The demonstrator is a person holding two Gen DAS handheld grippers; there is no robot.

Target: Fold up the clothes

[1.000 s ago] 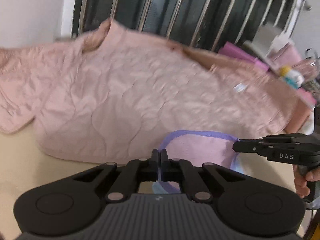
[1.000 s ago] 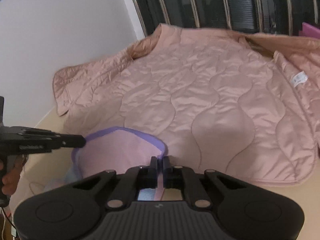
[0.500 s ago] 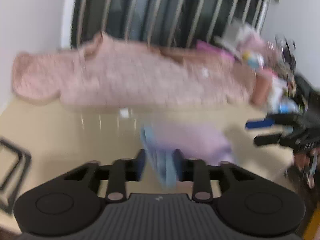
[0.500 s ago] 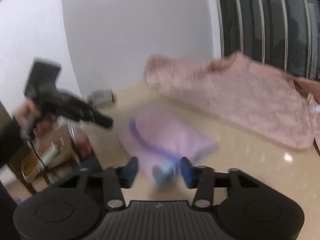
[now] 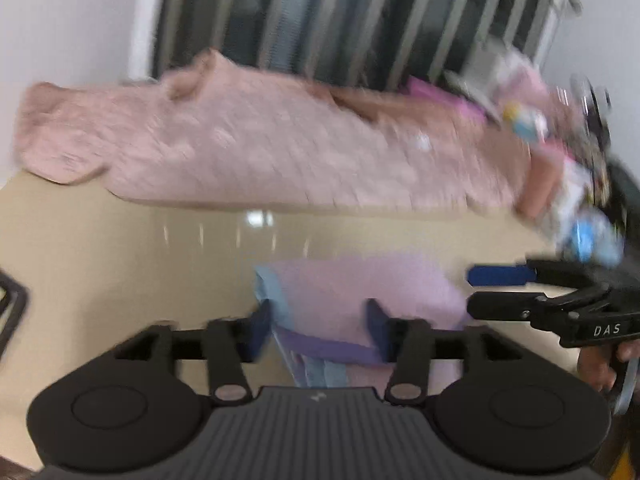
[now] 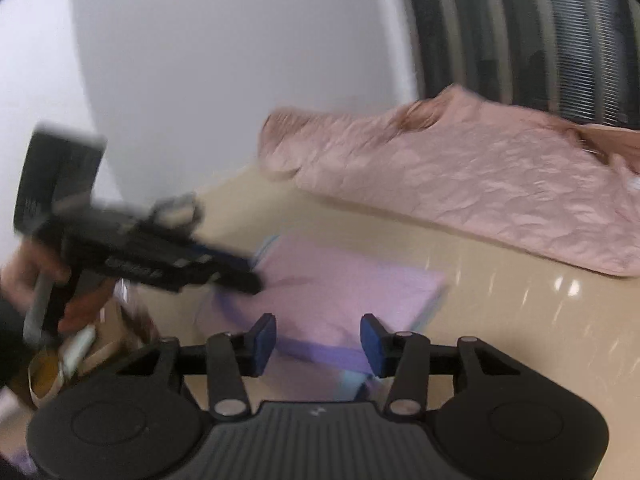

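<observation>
L gripper (image 5: 318,322) has its jaws opening, blue pads apart w/ the near edge of the folded lilac garment (image 5: 360,300) lying loose between them, not pinched; R gripper (image 6: 318,340) likewise opening, pads clear of the cloth, purple-trimmed edge just ahead of them. The garment lies flat on the beige tabletop (image 5: 120,264), w/ light-blue layers showing at its edge. Further back, apart from it, a pink quilted jacket (image 5: 260,148) is spread by the dark barred window (image 5: 360,20); frames blurry.
</observation>
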